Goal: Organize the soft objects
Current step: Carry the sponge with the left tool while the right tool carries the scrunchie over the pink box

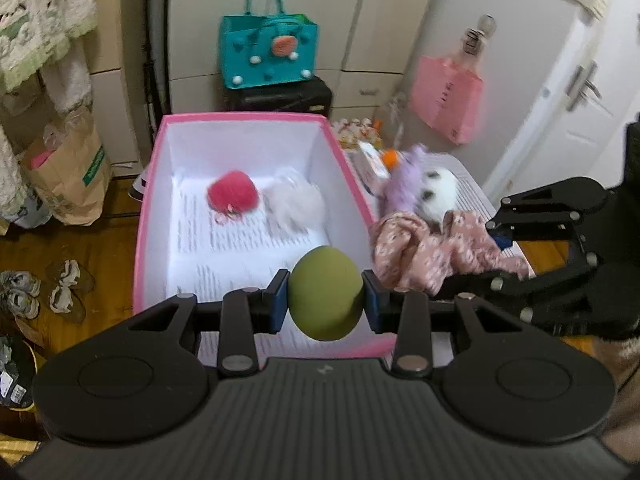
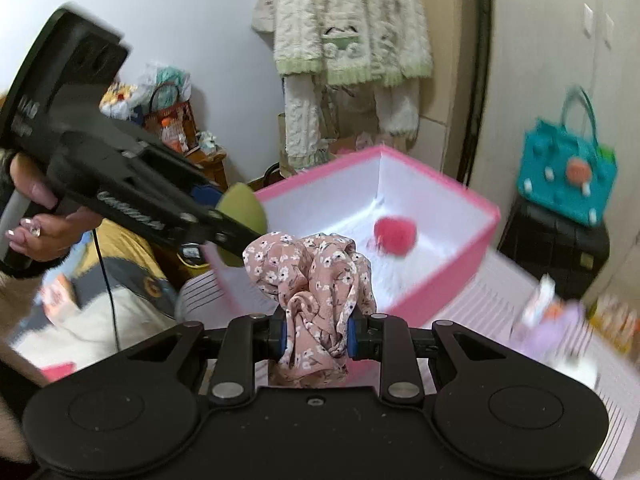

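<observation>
My left gripper (image 1: 326,299) is shut on an olive-green egg-shaped sponge (image 1: 326,294), held above the near end of the pink box (image 1: 256,117). Inside the box lie a pink fluffy pompom (image 1: 233,194) and a white fluffy puff (image 1: 294,202). My right gripper (image 2: 318,334) is shut on a bunched pink floral cloth (image 2: 310,276), just right of the box. From the right wrist view the left gripper (image 2: 240,220) shows with the green sponge (image 2: 246,208) at the pink box's (image 2: 440,276) near corner. A purple and white plush toy (image 1: 420,188) lies on the white ribbed surface (image 1: 474,196).
A teal handbag (image 1: 269,54) stands on a black case (image 1: 280,96) behind the box. A pink bag (image 1: 446,98) hangs on the white door. Paper bags (image 1: 70,178) and shoes (image 1: 66,290) are on the wooden floor at left. A fluffy garment (image 2: 352,40) hangs on the wall.
</observation>
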A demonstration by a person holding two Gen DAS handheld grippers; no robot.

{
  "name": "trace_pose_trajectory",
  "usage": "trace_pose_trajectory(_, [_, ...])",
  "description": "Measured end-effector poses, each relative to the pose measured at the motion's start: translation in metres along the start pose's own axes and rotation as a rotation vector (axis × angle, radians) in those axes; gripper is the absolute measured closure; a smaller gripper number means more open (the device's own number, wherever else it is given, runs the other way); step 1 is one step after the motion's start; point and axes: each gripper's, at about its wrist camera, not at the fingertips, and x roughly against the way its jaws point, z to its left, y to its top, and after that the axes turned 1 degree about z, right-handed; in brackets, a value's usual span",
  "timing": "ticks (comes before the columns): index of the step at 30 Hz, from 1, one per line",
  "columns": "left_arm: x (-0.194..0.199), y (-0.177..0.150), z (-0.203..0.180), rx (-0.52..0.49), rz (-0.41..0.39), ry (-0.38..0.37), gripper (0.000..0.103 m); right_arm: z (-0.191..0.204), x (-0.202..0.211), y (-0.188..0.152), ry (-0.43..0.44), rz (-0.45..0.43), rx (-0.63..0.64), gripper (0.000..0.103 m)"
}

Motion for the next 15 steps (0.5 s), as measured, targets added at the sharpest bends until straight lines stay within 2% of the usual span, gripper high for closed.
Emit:
trace_pose_trajectory(3, [-0.019,0.018,0.012,0.022,0.022,0.016,0.066,-0.004,-0.026,0.023,-0.038,0.033,0.086,0.073])
trace_pose_trajectory(8, [-0.056,0.037,0.036,0.069,0.076,0.045,0.066,-0.014,-0.077,0.046,-0.054,0.154,0.172,0.073])
trace_pose_trajectory(10, [-0.066,0.041,0.044,0.104,0.061,0.069,0.066,-0.016,-0.092,0.049,-0.066,0.197,0.217,0.073])
trace_pose_trajectory(12, [-0.075,0.044,0.051,0.123,0.050,0.098,0.066,-0.017,-0.104,0.051,-0.053,0.241,0.253,0.073])
trace_pose_trajectory(15, [-0.090,0.050,0.065,0.173,0.073,0.080,0.066,-0.014,-0.123,0.054,-0.016,0.317,0.298,0.073])
